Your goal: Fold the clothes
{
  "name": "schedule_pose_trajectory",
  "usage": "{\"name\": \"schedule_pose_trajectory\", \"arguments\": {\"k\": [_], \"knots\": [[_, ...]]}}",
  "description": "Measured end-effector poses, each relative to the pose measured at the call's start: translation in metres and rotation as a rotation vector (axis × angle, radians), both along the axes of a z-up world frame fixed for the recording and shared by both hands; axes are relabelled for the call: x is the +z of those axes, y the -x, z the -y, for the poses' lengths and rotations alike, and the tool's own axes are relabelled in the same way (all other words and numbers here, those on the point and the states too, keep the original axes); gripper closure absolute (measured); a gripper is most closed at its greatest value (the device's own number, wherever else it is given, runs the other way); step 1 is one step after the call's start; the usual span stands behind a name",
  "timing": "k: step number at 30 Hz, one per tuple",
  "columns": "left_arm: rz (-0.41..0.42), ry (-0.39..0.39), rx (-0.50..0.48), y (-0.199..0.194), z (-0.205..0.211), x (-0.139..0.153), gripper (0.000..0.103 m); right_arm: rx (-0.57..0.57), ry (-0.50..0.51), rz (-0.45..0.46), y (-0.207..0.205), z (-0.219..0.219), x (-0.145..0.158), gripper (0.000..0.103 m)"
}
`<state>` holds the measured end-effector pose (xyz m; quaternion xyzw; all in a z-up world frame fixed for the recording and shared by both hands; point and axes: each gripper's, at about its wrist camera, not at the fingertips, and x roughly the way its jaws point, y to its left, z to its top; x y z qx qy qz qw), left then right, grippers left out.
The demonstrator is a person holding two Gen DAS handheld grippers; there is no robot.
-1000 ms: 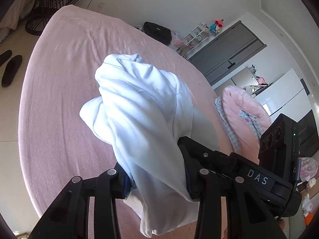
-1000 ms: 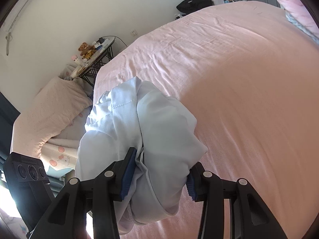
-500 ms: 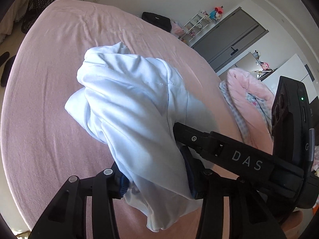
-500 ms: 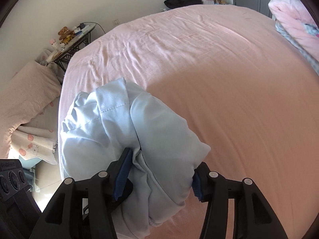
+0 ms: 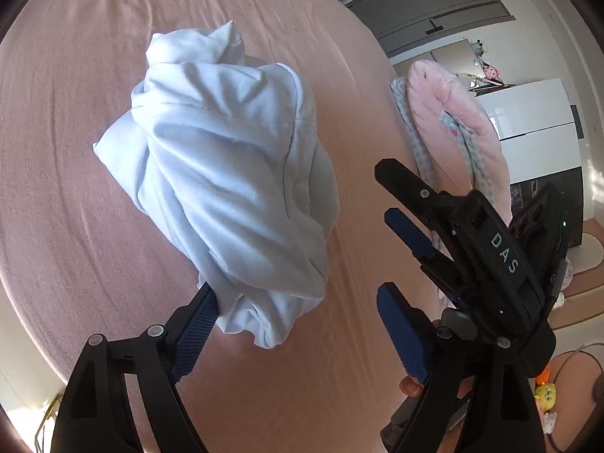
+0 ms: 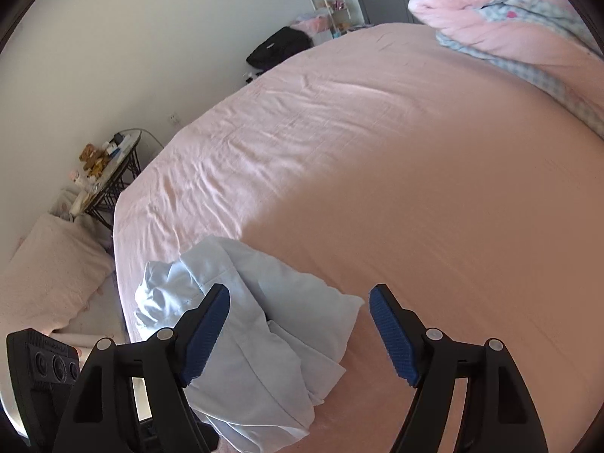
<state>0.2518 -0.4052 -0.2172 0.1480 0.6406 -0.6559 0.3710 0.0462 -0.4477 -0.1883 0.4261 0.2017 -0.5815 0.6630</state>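
Lying bunched on the near edge of the pink bed (image 6: 377,173), the white garment (image 5: 226,173) is no longer clamped. Left hand-held gripper (image 5: 298,334): jaws have just been opening, now apart, one pad touching cloth. Right hand-held gripper (image 6: 300,334): likewise just opened, apart, cloth below. Judgement: garment released, unfolded; spreading flat comes next. Rolled pink quilt (image 6: 490,11) well apart.
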Motion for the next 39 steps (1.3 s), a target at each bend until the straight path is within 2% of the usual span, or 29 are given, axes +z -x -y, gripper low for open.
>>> {"name": "schedule_pose_trajectory", "arguments": {"k": [3, 8, 9, 12, 16, 17, 18, 19, 20, 21, 23, 26, 29, 31, 33, 36, 38, 39], "knots": [[0.076, -0.006, 0.023, -0.019, 0.001, 0.014, 0.019, -0.025, 0.006, 0.003, 0.005, -0.012, 0.004, 0.027], [0.212, 0.084, 0.013, -0.042, 0.007, 0.043, 0.019, -0.041, -0.018, -0.048, 0.001, -0.029, -0.009, 0.027], [0.264, 0.141, 0.006, -0.042, 0.009, 0.049, 0.019, -0.044, -0.022, -0.056, 0.0, -0.033, -0.012, 0.027], [0.463, 0.309, -0.014, -0.037, 0.01, 0.065, 0.019, -0.038, -0.03, 0.007, -0.007, -0.044, -0.02, 0.027], [0.605, 0.452, -0.084, -0.019, 0.0, 0.068, 0.021, -0.005, -0.028, 0.002, -0.023, -0.052, -0.022, 0.027], [0.615, 0.475, -0.09, -0.011, 0.001, 0.068, 0.022, 0.02, -0.014, -0.003, -0.027, -0.054, -0.02, 0.043], [0.613, 0.5, -0.093, -0.007, -0.001, 0.067, 0.036, 0.047, 0.005, -0.016, -0.032, -0.055, -0.017, 0.059], [0.62, 0.498, -0.088, -0.004, 0.0, 0.065, 0.07, 0.068, -0.004, -0.043, -0.037, -0.054, -0.016, 0.087], [0.628, 0.492, -0.083, 0.0, 0.002, 0.062, 0.084, 0.089, -0.013, -0.069, -0.042, -0.054, -0.015, 0.097], [0.601, 0.47, -0.109, 0.002, 0.005, 0.057, 0.088, 0.109, -0.017, -0.08, -0.046, -0.053, -0.014, 0.097], [0.531, 0.431, -0.161, 0.006, 0.01, 0.046, 0.092, 0.132, -0.003, -0.098, -0.053, -0.054, -0.011, 0.097], [0.551, 0.393, -0.173, 0.012, 0.012, 0.038, 0.093, 0.154, -0.011, -0.073, -0.061, -0.054, -0.013, 0.097], [0.559, 0.382, -0.171, 0.009, 0.012, 0.036, 0.093, 0.173, -0.045, -0.078, -0.068, -0.05, -0.024, 0.097], [0.573, 0.349, -0.149, 0.002, 0.018, 0.028, 0.093, 0.178, -0.083, -0.073, -0.07, -0.049, -0.037, 0.097], [0.565, 0.318, -0.139, -0.009, 0.028, 0.014, 0.093, 0.17, -0.126, -0.051, -0.067, -0.05, -0.052, 0.097], [0.499, 0.262, -0.124, -0.024, 0.034, -0.007, 0.096, 0.161, -0.126, -0.025, -0.062, -0.053, -0.063, 0.103], [0.504, 0.277, -0.12, -0.023, 0.031, -0.004, 0.096, 0.153, -0.127, -0.012, -0.059, -0.053, -0.067, 0.103], [0.536, 0.288, -0.132, -0.018, 0.03, -0.003, 0.096, 0.152, -0.127, -0.015, -0.06, -0.053, -0.067, 0.103]]}}
